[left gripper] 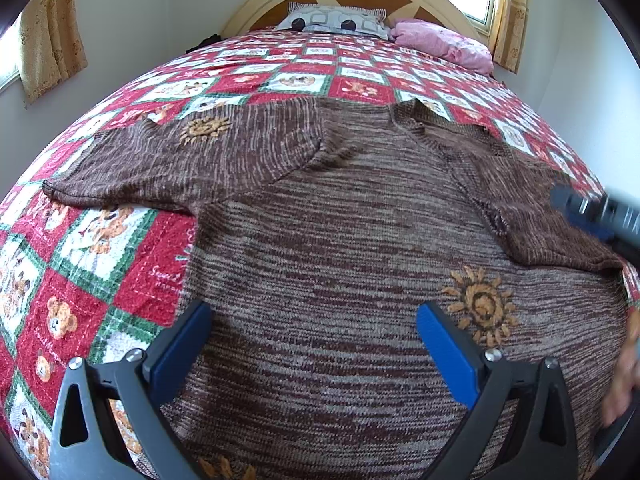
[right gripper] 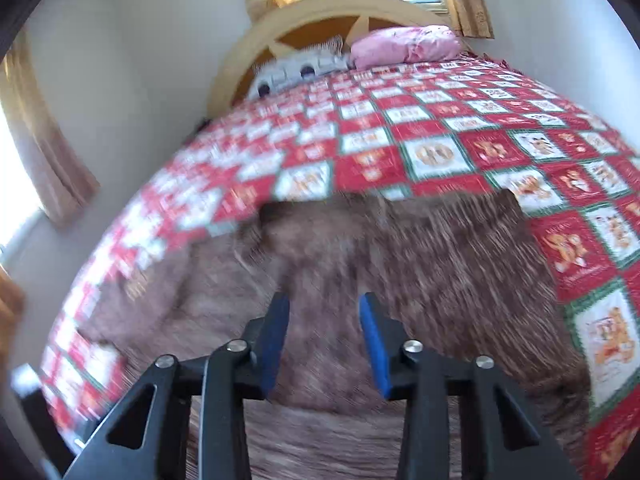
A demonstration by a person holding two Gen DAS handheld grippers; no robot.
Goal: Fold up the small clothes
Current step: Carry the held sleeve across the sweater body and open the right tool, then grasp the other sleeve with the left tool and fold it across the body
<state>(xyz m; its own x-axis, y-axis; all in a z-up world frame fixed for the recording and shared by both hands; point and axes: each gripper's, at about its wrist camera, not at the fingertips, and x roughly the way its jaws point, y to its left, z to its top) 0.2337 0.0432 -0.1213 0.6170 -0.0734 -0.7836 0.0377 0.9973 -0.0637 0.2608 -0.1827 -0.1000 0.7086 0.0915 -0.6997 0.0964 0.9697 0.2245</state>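
Brown knit sweater spread flat on the bed's red patchwork quilt, left gripper above its lower body, jaws wide, right gripper over its right sleeve, jaws partly apart, empty, view blurred

Motion-blurred right hand-held gripper at frame edge

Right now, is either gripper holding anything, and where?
Nothing held. Left gripper and right gripper both hang open over the brown knit sweater.
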